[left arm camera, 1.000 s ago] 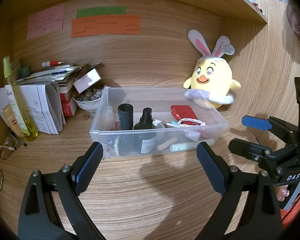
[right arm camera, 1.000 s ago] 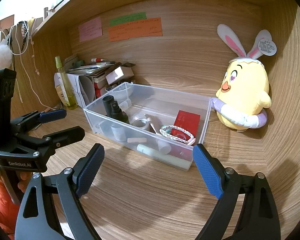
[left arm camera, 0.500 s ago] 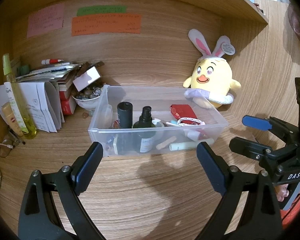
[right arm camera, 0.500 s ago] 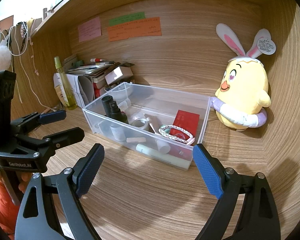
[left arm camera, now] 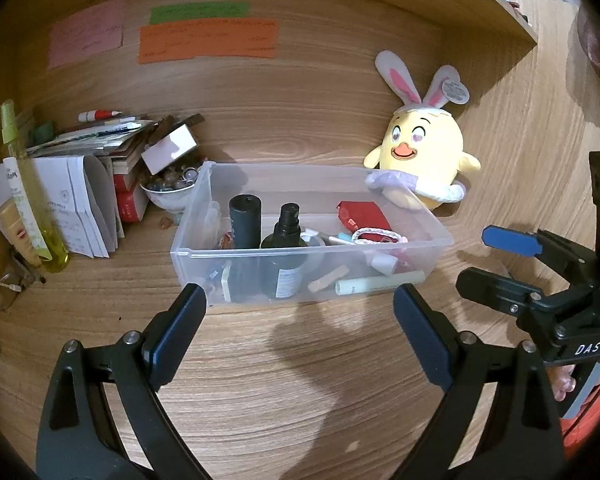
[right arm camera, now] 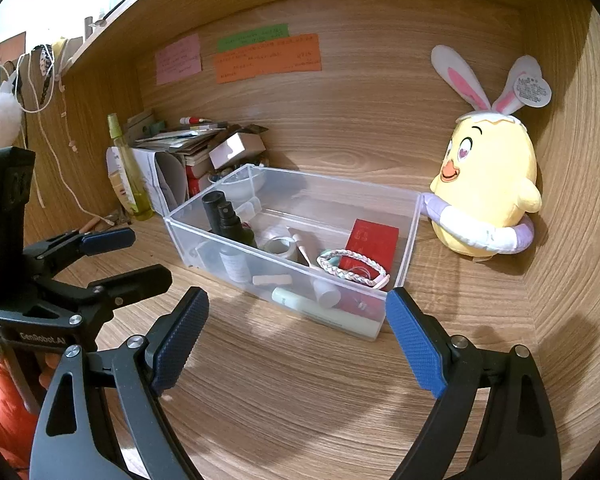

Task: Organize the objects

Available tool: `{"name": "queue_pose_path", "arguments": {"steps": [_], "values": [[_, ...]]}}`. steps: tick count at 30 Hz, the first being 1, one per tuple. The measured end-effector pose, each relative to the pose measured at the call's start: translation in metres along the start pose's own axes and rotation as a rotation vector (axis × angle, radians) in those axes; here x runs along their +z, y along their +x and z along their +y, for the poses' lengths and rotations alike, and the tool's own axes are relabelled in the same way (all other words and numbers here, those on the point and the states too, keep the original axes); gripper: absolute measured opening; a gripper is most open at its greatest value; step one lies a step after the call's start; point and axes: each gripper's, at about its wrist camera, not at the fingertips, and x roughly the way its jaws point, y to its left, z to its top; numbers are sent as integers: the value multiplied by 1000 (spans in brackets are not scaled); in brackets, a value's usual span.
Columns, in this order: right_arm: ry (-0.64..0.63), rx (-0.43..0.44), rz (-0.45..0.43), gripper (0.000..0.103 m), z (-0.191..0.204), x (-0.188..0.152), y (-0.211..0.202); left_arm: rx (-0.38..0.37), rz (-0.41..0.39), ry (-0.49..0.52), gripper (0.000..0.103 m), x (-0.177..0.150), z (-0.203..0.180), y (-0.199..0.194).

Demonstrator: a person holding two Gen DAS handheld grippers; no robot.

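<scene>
A clear plastic bin (left arm camera: 204,196) (right arm camera: 414,220) stands on the wooden desk. It holds two dark bottles (left arm camera: 245,220) (right arm camera: 236,226), a red packet (left arm camera: 362,216) (right arm camera: 374,240), a braided bracelet (right arm camera: 352,266), a tape roll (right arm camera: 280,246) and a pale tube (left arm camera: 380,283) (right arm camera: 324,314). My left gripper (left arm camera: 300,336) is open and empty just in front of the bin. My right gripper (right arm camera: 298,338) is open and empty, in front of the bin's right corner. Each gripper shows in the other's view: the right gripper (left arm camera: 508,264) and the left gripper (right arm camera: 128,256).
A yellow bunny-eared plush (left arm camera: 422,160) (right arm camera: 488,188) leans at the bin's right end. At left are a stack of papers and boxes (left arm camera: 100,168), a bowl of small items (left arm camera: 172,188) and a tall yellow-green spray bottle (left arm camera: 28,196) (right arm camera: 128,176). Sticky notes (left arm camera: 208,38) hang on the back wall.
Both grippers have drawn back slightly from the bin. They stay open and empty. The objects have not moved.
</scene>
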Motion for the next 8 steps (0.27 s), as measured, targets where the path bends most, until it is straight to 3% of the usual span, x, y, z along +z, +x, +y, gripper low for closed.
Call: {"name": "queue_pose_path", "arguments": {"steps": [8], "values": [[20, -4, 15, 89, -5, 0, 6, -9, 8, -4, 96, 0, 1, 0]]}}
